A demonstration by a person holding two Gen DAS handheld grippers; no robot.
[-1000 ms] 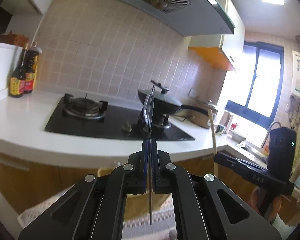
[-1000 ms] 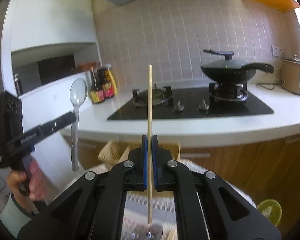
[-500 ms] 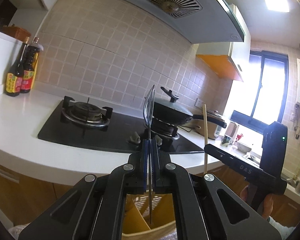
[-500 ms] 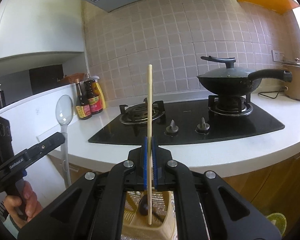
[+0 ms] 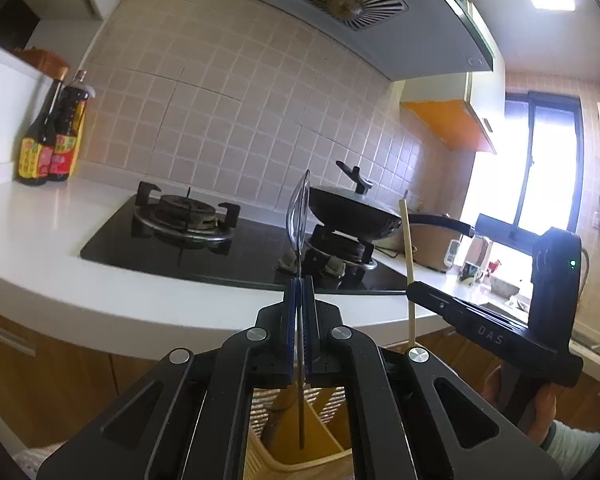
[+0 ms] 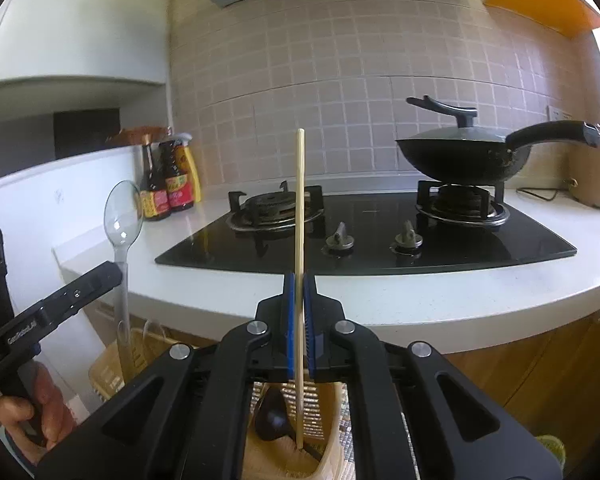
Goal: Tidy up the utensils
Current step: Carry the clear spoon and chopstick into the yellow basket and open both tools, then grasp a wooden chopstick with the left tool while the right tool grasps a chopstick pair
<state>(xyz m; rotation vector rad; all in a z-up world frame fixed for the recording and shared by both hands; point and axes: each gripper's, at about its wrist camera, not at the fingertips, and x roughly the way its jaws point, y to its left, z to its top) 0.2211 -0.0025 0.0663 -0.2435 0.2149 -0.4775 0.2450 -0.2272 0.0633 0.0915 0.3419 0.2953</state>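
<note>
My left gripper (image 5: 300,292) is shut on a clear plastic spoon (image 5: 299,216), held upright with its bowl on top and its handle end hanging down inside a woven utensil holder (image 5: 320,446) with a wooden divider. My right gripper (image 6: 299,288) is shut on a single wooden chopstick (image 6: 299,200), also upright, its lower tip inside the same woven holder (image 6: 332,440), where a dark ladle head (image 6: 270,420) lies. The right wrist view shows the spoon (image 6: 122,216) and left gripper at the left; the left wrist view shows the chopstick (image 5: 407,252) at the right.
A white counter (image 6: 440,296) carries a black gas hob (image 6: 380,236) with a lidded wok (image 6: 464,156) on the right burner. Sauce bottles (image 5: 48,140) stand at the back left. A rice cooker (image 6: 596,180) sits far right. A hand (image 6: 40,412) holds the left gripper's grip.
Both grippers have come down and closer to the counter. The spoon's handle end and the chopstick's tip now reach into the woven holder, which fills more of the lower views.
</note>
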